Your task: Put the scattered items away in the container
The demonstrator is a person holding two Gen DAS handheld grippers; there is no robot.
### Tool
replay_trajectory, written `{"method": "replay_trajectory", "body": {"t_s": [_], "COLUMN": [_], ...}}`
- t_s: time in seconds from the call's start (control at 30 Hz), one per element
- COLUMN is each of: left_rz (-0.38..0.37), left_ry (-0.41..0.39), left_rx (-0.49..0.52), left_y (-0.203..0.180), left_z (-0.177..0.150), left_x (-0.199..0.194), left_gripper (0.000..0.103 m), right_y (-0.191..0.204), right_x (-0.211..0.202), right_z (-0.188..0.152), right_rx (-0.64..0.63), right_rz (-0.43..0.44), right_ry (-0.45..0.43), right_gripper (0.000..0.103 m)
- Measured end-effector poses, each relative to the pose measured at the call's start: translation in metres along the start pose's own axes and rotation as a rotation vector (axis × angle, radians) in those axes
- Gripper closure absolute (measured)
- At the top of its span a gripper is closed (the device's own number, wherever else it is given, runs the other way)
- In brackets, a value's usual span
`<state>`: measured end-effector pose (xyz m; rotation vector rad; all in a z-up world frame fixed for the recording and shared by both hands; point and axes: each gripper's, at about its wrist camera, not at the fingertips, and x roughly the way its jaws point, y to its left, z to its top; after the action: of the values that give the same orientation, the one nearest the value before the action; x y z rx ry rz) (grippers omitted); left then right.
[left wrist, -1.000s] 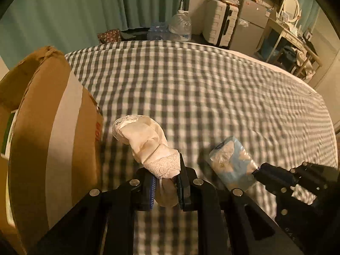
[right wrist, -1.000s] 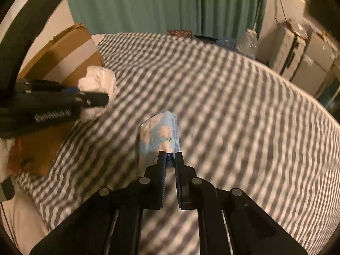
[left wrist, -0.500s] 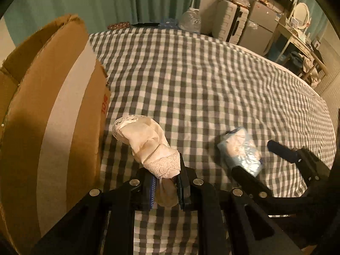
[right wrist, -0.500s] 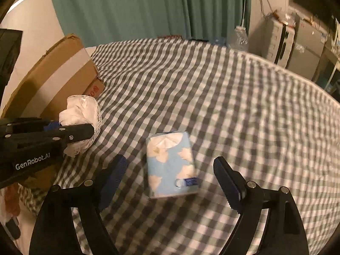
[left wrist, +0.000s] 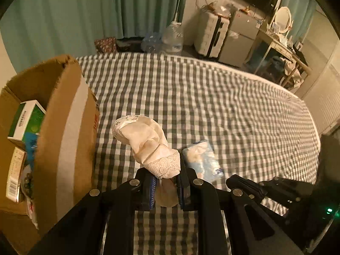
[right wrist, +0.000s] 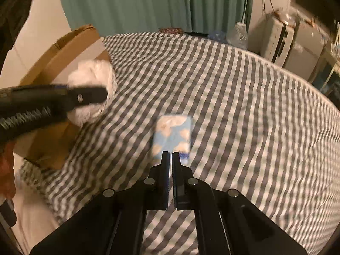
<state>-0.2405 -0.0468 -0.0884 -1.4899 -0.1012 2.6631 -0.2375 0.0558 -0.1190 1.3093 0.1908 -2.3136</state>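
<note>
Left gripper (left wrist: 165,182): pinching cream lace-trimmed cloth bundle (left wrist: 146,142), raised just right of open brown cardboard box (left wrist: 63,127), likely for dropping in.
Right gripper (right wrist: 170,155): just closed, pressed together at near edge of blue cloud-print tissue pack (right wrist: 173,133) on grey checked bedspread (left wrist: 212,106); wrapper caught or not, cannot tell.

On your left, the cardboard box (left wrist: 63,127) sits at the bed's (left wrist: 212,97) edge, with small cartons (left wrist: 25,123) inside it. The tissue pack (right wrist: 173,136) lies on the bed, right of the box. Beyond the bed's far side stand water bottles (left wrist: 173,36) and a suitcase (left wrist: 211,35).
</note>
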Motion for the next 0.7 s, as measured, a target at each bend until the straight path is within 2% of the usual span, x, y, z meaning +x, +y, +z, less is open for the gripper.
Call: {"method": "replay_trajectory", "body": {"t_s": [0.07, 0.1, 0.13, 0.17, 0.2, 0.23, 0.3, 0.37, 0.47, 0.53, 0.57, 0.6, 0.63, 0.7], "left_rz": [-0.003, -0.001, 0.002, 0.007, 0.013, 0.017, 0.012, 0.017, 0.012, 0.012, 0.013, 0.013, 0.01, 0.005], "left_ry": [-0.01, -0.015, -0.017, -0.019, -0.02, -0.018, -0.002, 0.01, 0.031, 0.043, 0.046, 0.051, 0.053, 0.05], "left_rx": [0.007, 0.012, 0.017, 0.021, 0.02, 0.013, -0.002, -0.011, -0.032, -0.035, -0.033, -0.03, -0.028, -0.026], "left_y": [-0.002, -0.002, -0.001, 0.0, 0.0, 0.002, 0.007, 0.013, 0.021, 0.025, 0.025, 0.025, 0.026, 0.027], "left_z": [0.003, 0.001, -0.001, -0.003, -0.004, -0.004, -0.008, -0.012, -0.013, -0.013, -0.014, -0.013, -0.012, -0.012], "left_x": [-0.007, -0.01, -0.012, -0.013, -0.012, -0.01, -0.002, 0.005, 0.017, 0.023, 0.024, 0.026, 0.027, 0.026], "left_gripper": [0.087, 0.087, 0.087, 0.087, 0.087, 0.087, 0.087, 0.087, 0.087, 0.087, 0.087, 0.087, 0.087, 0.087], "right_y": [-0.002, -0.001, 0.002, 0.004, 0.007, 0.01, 0.01, 0.01, 0.013, 0.014, 0.013, 0.012, 0.011, 0.012], "right_x": [-0.005, -0.005, -0.003, -0.002, 0.001, 0.001, 0.005, 0.015, 0.036, 0.048, 0.055, 0.064, 0.07, 0.067], "right_z": [-0.005, -0.009, -0.011, -0.011, -0.008, -0.008, -0.003, 0.002, 0.01, 0.012, 0.013, 0.014, 0.014, 0.014], "right_rx": [0.038, 0.055, 0.061, 0.057, 0.055, 0.052, 0.05, 0.056, 0.047, 0.054, 0.06, 0.071, 0.083, 0.08], "right_rz": [0.019, 0.041, 0.028, 0.002, -0.029, -0.061, -0.061, -0.035, -0.042, -0.042, -0.044, -0.055, -0.055, -0.059], "right_ry": [-0.022, -0.02, -0.024, -0.039, -0.057, -0.086, -0.116, -0.089, -0.061, -0.032, -0.006, 0.034, 0.066, 0.057], "right_gripper": [0.099, 0.092, 0.072, 0.057, 0.028, 0.022, 0.022, 0.022, 0.022, 0.026, 0.031, 0.054, 0.053, 0.054]}}
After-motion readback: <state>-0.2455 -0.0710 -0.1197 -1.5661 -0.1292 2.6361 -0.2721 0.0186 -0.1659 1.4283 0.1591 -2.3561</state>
